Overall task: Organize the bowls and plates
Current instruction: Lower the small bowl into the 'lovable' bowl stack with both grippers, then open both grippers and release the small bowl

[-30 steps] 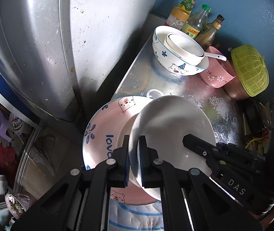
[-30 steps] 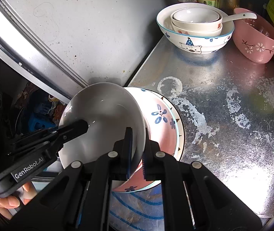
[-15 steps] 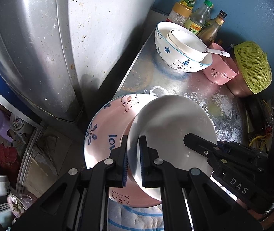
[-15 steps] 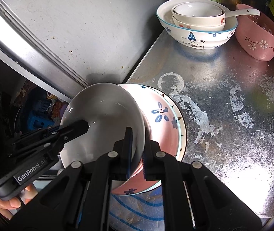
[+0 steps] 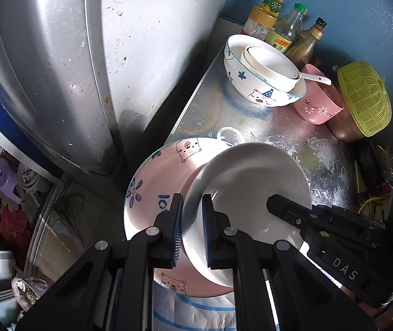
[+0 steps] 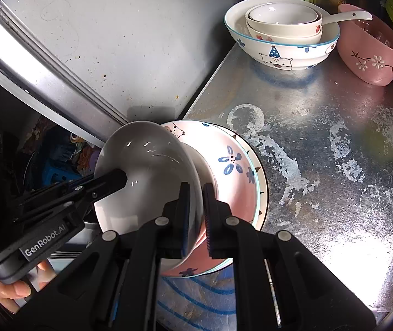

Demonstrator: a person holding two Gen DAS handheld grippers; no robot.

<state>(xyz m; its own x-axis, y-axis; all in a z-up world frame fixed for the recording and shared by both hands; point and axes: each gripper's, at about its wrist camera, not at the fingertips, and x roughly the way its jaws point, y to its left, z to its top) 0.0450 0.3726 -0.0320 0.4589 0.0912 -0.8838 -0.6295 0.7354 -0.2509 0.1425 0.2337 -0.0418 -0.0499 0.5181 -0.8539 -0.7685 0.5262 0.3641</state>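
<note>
The left gripper (image 5: 191, 229) was clamped on the near rim of a plain white plate (image 5: 251, 193), one finger inside the rim and one outside. The right gripper (image 6: 195, 215) pinched the opposite rim of the same white plate (image 6: 146, 171) in the same way, so both tools held it together, tilted, above the dishes below. In the left wrist view the right gripper's black body reached in from the lower right onto the plate's face; in the right wrist view the left gripper entered from the lower left.

Directly beneath the white plate lay a pink plate with bear and flower prints (image 5: 163, 171), overhanging the near left corner of a scuffed metal countertop (image 6: 320, 138); the right wrist view showed it stacked on another plate with a blue rim (image 6: 259, 193). Whether the white plate touched the pink one could not be told.

At the far end of the countertop stood a large bear-print bowl (image 6: 281, 52) with smaller cream bowls (image 6: 283, 22) nested inside and a white spoon (image 6: 348, 16) leaning out. Just beside it sat a pink flowered bowl (image 6: 373, 55). Behind them stood condiment bottles (image 5: 284, 30), and a yellow-green plastic basket (image 5: 364, 99) lay near the pink bowl. A grey appliance wall (image 5: 113, 55) rose along the counter's left edge.
</note>
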